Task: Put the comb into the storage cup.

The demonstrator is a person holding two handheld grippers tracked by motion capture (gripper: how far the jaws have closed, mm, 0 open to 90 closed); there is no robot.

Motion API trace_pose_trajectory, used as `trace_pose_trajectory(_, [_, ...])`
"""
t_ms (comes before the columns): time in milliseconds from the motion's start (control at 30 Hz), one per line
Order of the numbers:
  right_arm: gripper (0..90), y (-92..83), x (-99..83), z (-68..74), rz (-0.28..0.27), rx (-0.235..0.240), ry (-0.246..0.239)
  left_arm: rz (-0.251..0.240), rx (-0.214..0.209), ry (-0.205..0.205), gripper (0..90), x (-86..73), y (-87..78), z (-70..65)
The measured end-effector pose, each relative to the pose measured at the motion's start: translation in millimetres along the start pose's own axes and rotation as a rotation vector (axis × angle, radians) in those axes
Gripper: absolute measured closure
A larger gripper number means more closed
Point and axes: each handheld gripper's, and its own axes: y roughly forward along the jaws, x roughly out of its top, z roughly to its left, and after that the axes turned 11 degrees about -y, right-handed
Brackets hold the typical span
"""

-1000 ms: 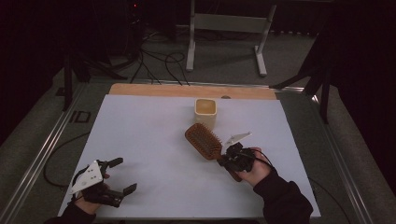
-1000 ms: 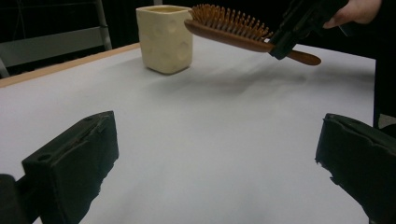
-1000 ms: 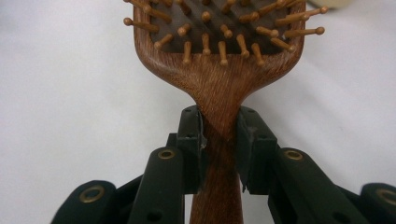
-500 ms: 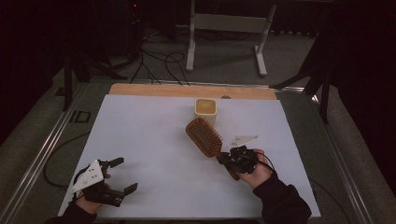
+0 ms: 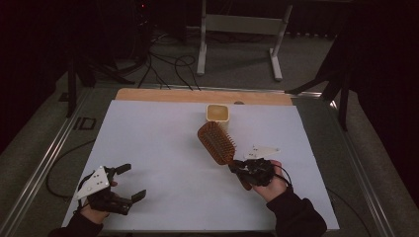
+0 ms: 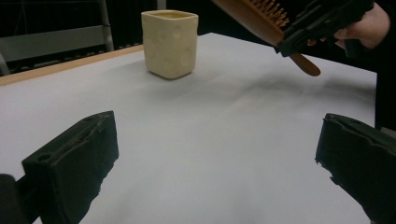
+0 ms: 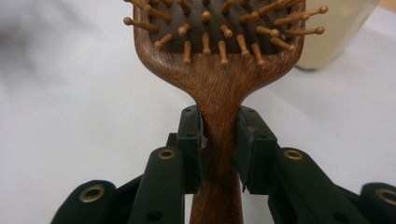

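Gripping the wooden hairbrush (image 7: 219,70) by its neck, the right gripper (image 7: 219,149) holds it near the cream cup (image 5: 218,113); the left gripper (image 5: 129,181) rests spread, holding nothing.

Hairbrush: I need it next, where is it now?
In the high view the hairbrush is right of centre, its handle clamped in the right gripper, head just short of the cream cup.

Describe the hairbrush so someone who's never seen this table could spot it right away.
On the white table, look right of centre, just in front of the cream cup. The wooden hairbrush is held by its handle in the right gripper, its pin bristles facing up.
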Motion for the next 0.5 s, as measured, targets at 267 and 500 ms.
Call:
trace_pose_trajectory(267, [73.2, -2.4, -4.4, -1.0, -0.034, -0.013, 0.016, 0.019, 0.025, -0.035, 0.0, 16.4, 4.5, -0.9])
trace_pose_trajectory(500, [73.2, -3.2, -4.6, -0.6, -0.036, -0.009, 0.014, 0.055, 0.049, -0.033, 0.0, 38.5, 12.9, -4.4])
